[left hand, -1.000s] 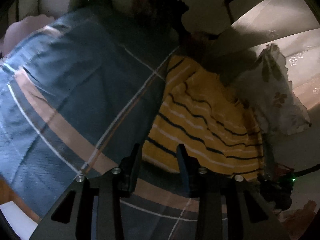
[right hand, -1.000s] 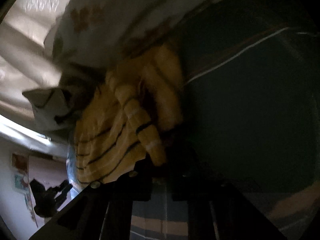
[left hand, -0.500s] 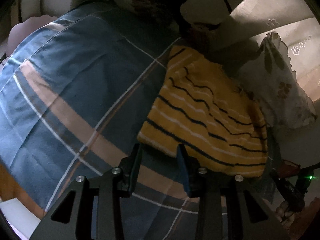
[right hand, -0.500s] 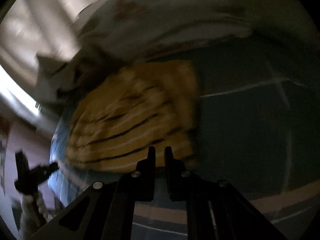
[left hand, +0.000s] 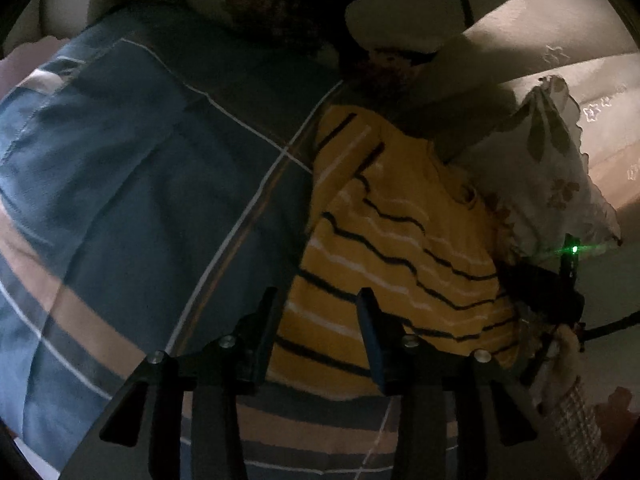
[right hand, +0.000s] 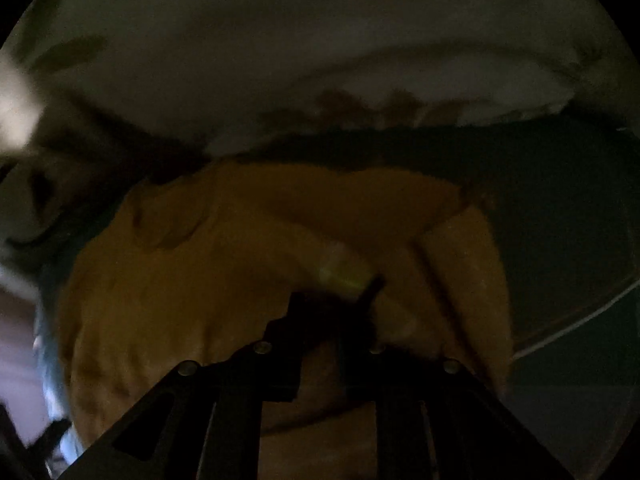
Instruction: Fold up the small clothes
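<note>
A yellow top with black and white stripes [left hand: 392,248] lies folded on a blue plaid bedsheet [left hand: 132,200]. My left gripper [left hand: 316,300] is open, its fingers straddling the near left edge of the top. In the right wrist view the yellow top [right hand: 224,280] fills the middle, dark and blurred. My right gripper [right hand: 332,300] hangs low over it with the fingers close together; the blur hides whether cloth is between them. The right gripper also shows in the left wrist view [left hand: 556,292] at the top's right edge.
A white floral pillow [left hand: 556,184] lies right of the top and also shows in the right wrist view [right hand: 320,60]. A dark floral cloth [left hand: 288,4] lies at the far end of the bed. A cream wall [left hand: 560,40] rises behind.
My right gripper let the sleeve drop, pulled back, then came down close over the top. My left gripper moved forward so its open fingers overlap the top's near edge.
</note>
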Demonstrator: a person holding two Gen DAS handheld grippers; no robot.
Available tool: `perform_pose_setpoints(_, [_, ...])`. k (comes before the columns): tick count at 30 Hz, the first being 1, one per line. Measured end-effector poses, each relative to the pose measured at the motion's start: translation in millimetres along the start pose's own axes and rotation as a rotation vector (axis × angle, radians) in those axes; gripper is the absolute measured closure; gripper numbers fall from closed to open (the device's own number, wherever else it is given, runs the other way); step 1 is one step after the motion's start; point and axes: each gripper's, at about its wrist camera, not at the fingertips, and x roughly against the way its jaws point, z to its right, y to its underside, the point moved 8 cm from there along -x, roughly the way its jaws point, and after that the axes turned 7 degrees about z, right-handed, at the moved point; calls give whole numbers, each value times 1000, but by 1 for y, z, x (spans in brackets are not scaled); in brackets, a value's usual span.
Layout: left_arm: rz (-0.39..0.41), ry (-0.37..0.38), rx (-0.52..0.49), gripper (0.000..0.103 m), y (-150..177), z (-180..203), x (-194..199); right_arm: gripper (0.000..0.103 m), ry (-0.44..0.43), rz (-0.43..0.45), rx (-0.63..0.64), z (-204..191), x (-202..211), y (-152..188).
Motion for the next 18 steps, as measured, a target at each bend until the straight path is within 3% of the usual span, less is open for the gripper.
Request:
perform_pose_setpoints(2, [-13,15,8,63,-2,-4,-5,87,36,22,8,-9,12,-4])
perform_pose_setpoints(4, [-32,37,15,58,-1,-7,-13,84,-6,33,60,-43,32,3])
perform_pose_setpoints(6, [-55,77,31,53,3,-5,-22,66,-151,-13,101,-92,42,20])
perform_pose_setpoints(9, [-105,131,49,50,14,2,-34,63,-334,-116,169,-161,41,52])
perform_pose_setpoints(11, [-113,146,38,50,22,6,-36,63,-411,-186,188,-195,35,70])
perform_pose_setpoints(12, [-119,165,41,55,26,8,-34,63,-443,-226,192,-216,28,79])
perform_pose_setpoints(13, [-134,186,54,75,28,8,-34,62,-450,-247,200,-228,23,84])
perform_pose_setpoints(14, [-153,212,75,88,32,7,-35,61,-449,-262,213,-239,19,87])
perform_pose_setpoints(18, [-165,275,121,93,37,6,-28,51,-348,-284,306,-272,-11,91])
